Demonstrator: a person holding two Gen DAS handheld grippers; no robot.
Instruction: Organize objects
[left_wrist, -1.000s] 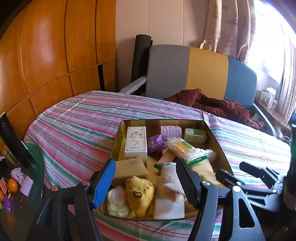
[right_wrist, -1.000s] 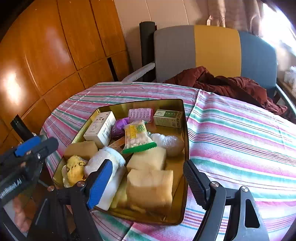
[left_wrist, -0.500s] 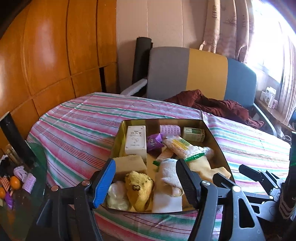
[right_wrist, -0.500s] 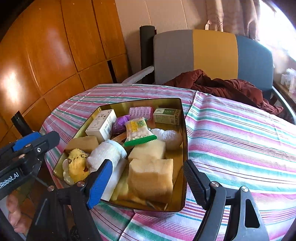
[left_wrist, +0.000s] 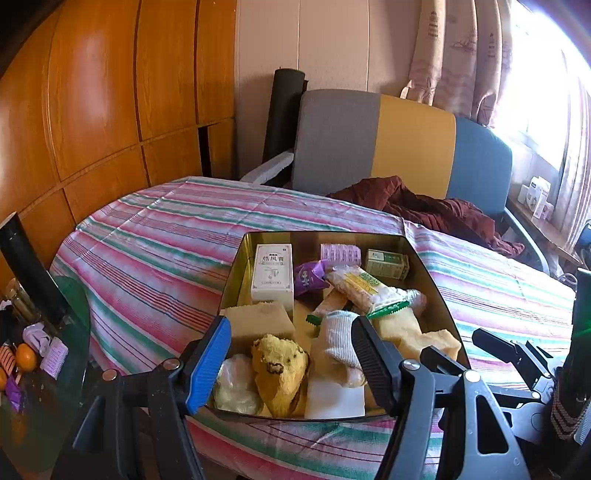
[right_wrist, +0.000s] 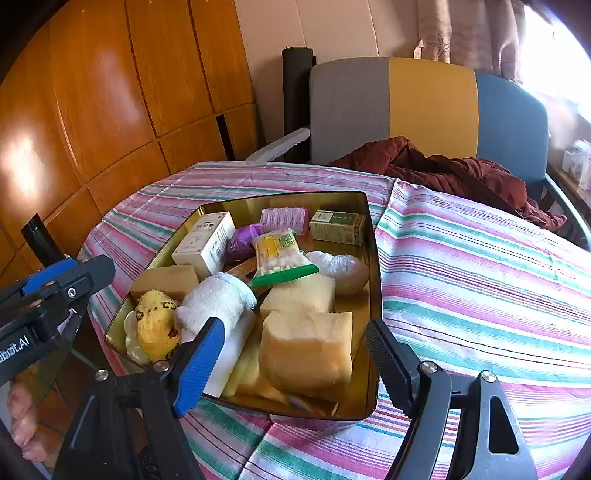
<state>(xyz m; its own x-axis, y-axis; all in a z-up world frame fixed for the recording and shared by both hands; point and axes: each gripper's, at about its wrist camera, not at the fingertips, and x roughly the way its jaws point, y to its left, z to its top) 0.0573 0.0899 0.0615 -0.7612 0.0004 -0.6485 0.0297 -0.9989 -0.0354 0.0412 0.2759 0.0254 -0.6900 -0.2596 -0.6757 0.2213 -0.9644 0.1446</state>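
Shallow gold metal tin (right_wrist: 373, 258) on striped cloth-covered bench (right_wrist: 480, 266) holds porous tan sponge blocks (right_wrist: 306, 354), cartons, wrapped snacks. Left hand-held gripper (left_wrist: 291, 363) and right hand-held gripper (right_wrist: 295, 360) stand wide, empty.

Your left hand-held gripper (left_wrist: 290, 363) is a black frame with silver screws, one finger padded in ribbed blue, the other in ribbed black. Your right hand-held gripper (right_wrist: 293, 360) matches it. White lettering marks the left one's side.
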